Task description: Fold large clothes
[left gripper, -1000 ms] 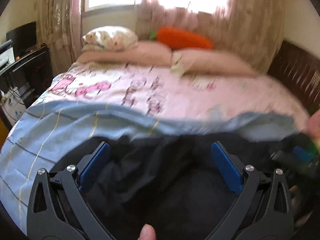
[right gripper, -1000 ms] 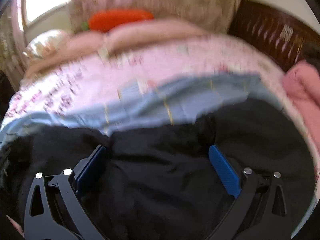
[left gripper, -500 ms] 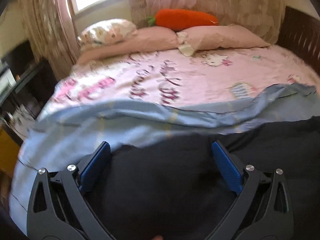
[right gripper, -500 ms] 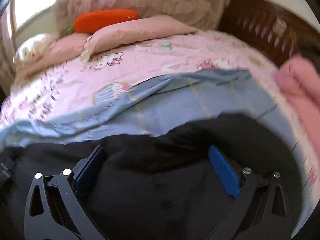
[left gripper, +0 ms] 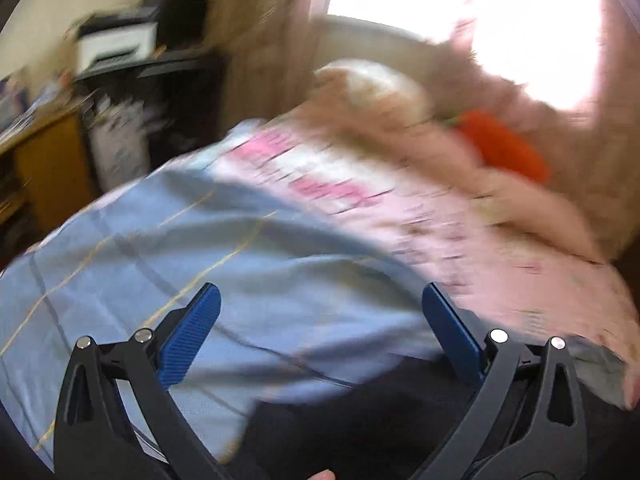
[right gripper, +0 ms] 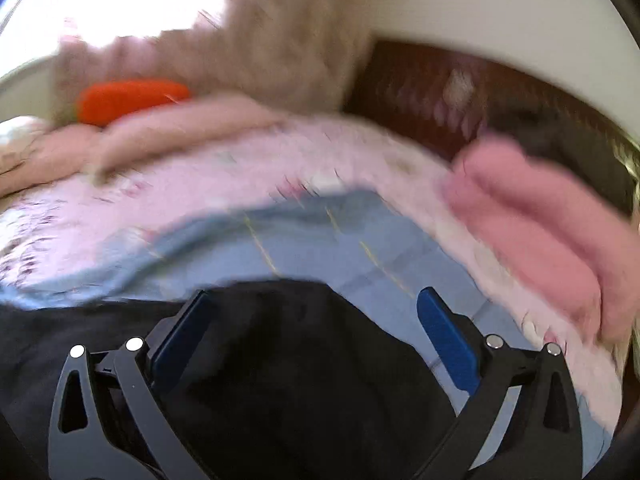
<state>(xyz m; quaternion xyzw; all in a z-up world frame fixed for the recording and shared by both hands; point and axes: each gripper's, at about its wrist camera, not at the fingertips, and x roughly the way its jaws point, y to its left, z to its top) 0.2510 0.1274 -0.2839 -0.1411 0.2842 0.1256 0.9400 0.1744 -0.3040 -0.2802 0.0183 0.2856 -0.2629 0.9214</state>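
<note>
Black garment (right gripper: 304,380), dark, rumpled and motion-blurred, lies on the blue sheet (left gripper: 248,272) at the bed's near edge. Left gripper (left gripper: 320,320) and right gripper (right gripper: 316,320) spread wide, holding nothing.

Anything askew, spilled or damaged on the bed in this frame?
Nothing looks damaged or spilled. The black garment lies rumpled on the blue sheet, not yet folded flat. Both the left gripper and right gripper are open and empty. Heavy motion blur hides finer detail.
</note>
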